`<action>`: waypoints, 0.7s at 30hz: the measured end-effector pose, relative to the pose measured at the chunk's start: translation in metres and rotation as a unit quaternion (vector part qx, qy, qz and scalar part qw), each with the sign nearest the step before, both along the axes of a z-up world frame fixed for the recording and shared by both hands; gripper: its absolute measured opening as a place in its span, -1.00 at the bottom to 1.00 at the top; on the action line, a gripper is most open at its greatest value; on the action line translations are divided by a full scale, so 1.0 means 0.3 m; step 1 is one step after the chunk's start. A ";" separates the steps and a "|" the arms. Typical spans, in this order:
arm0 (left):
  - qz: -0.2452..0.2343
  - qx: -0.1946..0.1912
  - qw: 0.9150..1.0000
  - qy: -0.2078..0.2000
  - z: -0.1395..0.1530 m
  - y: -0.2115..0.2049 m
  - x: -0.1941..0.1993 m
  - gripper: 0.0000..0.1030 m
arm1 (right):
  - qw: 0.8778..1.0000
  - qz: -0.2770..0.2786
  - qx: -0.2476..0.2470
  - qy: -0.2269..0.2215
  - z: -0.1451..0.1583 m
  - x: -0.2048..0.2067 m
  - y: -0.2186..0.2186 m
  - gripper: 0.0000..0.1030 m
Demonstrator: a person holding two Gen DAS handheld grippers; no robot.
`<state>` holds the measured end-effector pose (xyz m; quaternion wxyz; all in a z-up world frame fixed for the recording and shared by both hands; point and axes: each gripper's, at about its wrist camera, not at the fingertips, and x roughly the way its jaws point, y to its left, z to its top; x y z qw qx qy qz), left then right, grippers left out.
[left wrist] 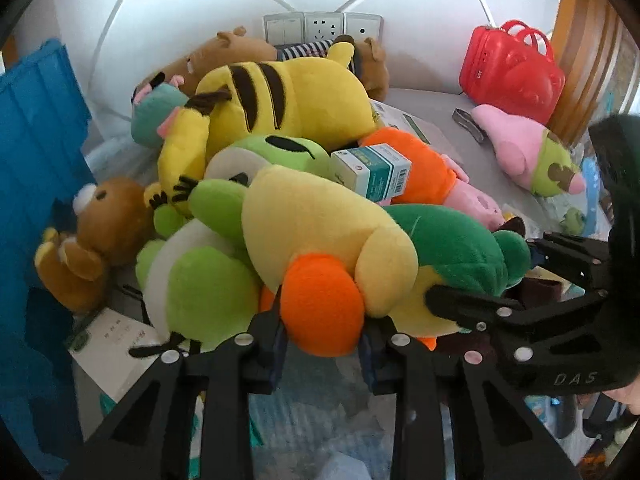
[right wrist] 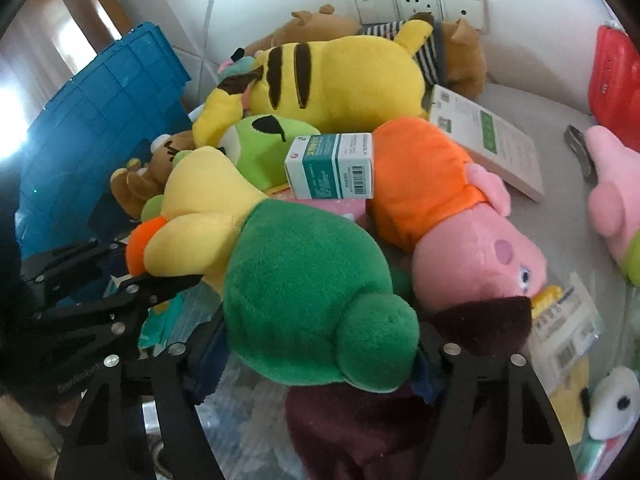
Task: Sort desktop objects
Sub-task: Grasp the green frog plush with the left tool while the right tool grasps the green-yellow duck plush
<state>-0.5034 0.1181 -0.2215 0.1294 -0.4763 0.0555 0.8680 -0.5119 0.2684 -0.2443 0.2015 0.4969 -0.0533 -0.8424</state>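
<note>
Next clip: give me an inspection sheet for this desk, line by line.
Surface: grey desktop, mostly covered.
Job's things: plush pile; yellow-green plush in front, striped yellow plush behind, teal box on top.
Clutter: booklet, red bag, pink plush.
Tools: left tool shut on the plush's orange foot; right tool around its green end.
Cables: nothing seen.
Surroundings: blue crate, wall sockets.

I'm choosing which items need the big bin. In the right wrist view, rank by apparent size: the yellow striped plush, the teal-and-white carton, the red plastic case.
1. Yellow striped plush, clearly the largest.
2. and 3. Teal-and-white carton and red plastic case: unsure, since the frame edge cuts off the case and it sits farther back.
</note>
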 end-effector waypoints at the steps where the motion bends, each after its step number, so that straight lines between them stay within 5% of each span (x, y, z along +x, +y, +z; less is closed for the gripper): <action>1: 0.000 0.003 1.000 -0.002 0.005 0.000 0.005 -0.37 | 1.000 -0.003 0.001 0.001 0.007 0.010 0.008 0.41; 6: -0.004 0.002 1.000 0.019 0.071 -0.031 0.058 0.59 | 1.000 -0.023 -0.004 0.008 0.037 0.062 0.067 0.40; 9: -0.010 0.020 0.999 0.026 0.116 -0.064 0.090 0.59 | 0.999 -0.042 -0.010 0.012 0.049 0.081 0.120 0.40; 13: 0.021 -0.006 0.998 0.053 0.157 -0.130 0.093 0.60 | 0.995 -0.090 -0.028 0.027 0.081 0.102 0.220 0.36; 21: 0.067 -0.020 0.997 0.030 0.084 -0.208 -0.005 0.60 | 0.992 -0.115 -0.030 0.048 0.130 0.124 0.298 0.28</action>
